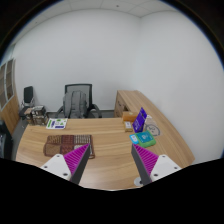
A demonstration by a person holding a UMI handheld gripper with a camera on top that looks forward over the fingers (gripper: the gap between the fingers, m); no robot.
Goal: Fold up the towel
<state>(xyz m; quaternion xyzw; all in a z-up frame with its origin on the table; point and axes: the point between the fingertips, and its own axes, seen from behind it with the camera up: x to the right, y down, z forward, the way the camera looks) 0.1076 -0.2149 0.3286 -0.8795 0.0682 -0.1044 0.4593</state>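
High above the table, I am holding the hand-held gripper with its two fingers spread wide apart and nothing between them; the purple pads are facing each other across an empty gap, and bare wood is showing through that gap.

Just beyond the left finger, and a little to its left, the towel is lying flat on the table. It is looking brownish and patterned from here, and it seems to be spread out rather than bunched, with its long axis running roughly across my view, side to side. Its near edge is sitting close to the tip of the left finger, so the left finger is the nearer one; the right finger is well apart from it. I am judging that the coming move is turning on this: the hand-held gripper needs to be swinging left and dropping down toward the near edge or a corner of the towel before any folding can begin.

Beyond the right finger, a teal box and some purple and coloured items are sitting near the table's right side. A booklet or paper is lying farther back, past the towel. An office chair is standing behind the table against the white wall.
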